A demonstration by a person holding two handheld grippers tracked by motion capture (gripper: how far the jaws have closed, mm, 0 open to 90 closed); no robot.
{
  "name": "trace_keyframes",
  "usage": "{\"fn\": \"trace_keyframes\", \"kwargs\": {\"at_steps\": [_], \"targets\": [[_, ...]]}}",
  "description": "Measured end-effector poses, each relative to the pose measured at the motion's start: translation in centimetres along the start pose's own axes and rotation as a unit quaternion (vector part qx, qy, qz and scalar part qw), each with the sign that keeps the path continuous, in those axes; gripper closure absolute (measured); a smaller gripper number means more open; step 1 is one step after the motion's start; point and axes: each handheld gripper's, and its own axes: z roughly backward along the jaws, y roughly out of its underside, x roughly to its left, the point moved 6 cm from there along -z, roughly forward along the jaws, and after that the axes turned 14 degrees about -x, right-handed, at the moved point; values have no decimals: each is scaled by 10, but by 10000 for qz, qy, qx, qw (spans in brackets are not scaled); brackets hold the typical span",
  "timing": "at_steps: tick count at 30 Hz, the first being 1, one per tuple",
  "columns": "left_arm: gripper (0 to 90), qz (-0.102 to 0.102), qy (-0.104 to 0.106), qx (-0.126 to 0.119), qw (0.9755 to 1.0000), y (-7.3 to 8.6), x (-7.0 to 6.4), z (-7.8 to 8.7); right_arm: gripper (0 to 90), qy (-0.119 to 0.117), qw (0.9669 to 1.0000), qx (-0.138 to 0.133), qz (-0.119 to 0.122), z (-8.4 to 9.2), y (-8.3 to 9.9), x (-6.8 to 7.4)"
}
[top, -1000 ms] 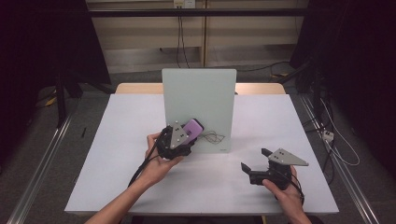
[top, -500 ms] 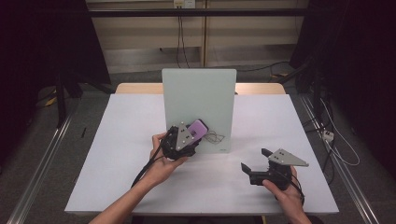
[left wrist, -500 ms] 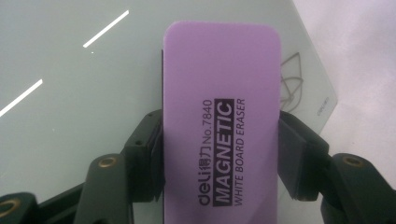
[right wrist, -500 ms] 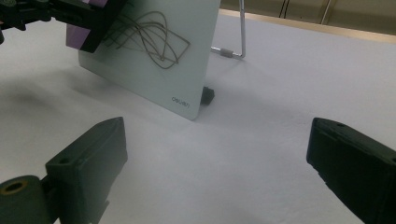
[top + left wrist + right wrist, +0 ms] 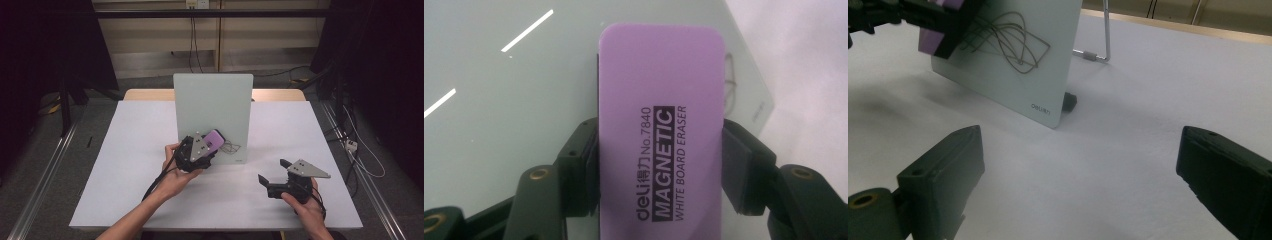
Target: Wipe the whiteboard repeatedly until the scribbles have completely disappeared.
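The left gripper (image 5: 209, 146) presses a purple eraser (image 5: 215, 138) against the upright whiteboard (image 5: 212, 100); the right gripper (image 5: 272, 172) rests at four o'clock.

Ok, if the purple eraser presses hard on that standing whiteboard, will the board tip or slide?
Probably it slides before tipping: the pale glassy whiteboard leans on a thin wire stand with small feet on the smooth white table. The purple magnetic eraser, clamped in the left tool, is low on it, so leverage seems small.

The whiteboard (image 5: 499, 100) looks glossy, the purple eraser (image 5: 661, 135) smooth matt plastic, the table (image 5: 1128, 165) matt white.
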Motion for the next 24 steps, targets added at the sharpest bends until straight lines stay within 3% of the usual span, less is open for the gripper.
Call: {"fn": "trace_keyframes", "kwargs": {"at_steps": [3,6,7,9,13,24], "targets": [[410,146,-239,-171,9995,-8,20,10,53,-7,10000,1,19,0,0,0],[410,313,-322,-254,9987,-9,32,17,53,25,10000,7,35,0,0,0],[410,269,-329,-233,9988,-8,32,18,53,26,10000,4,48,0,0,-1],[410,109,-342,-162,9992,-6,28,17,53,36,10000,13,37,0,0,-1],[410,-63,-164,-53,9998,2,13,11,53,12,10000,15,54,0,0,1],[410,-301,279,186,9990,20,-19,-2,53,-1,10000,14,46,0,0,1]]}}
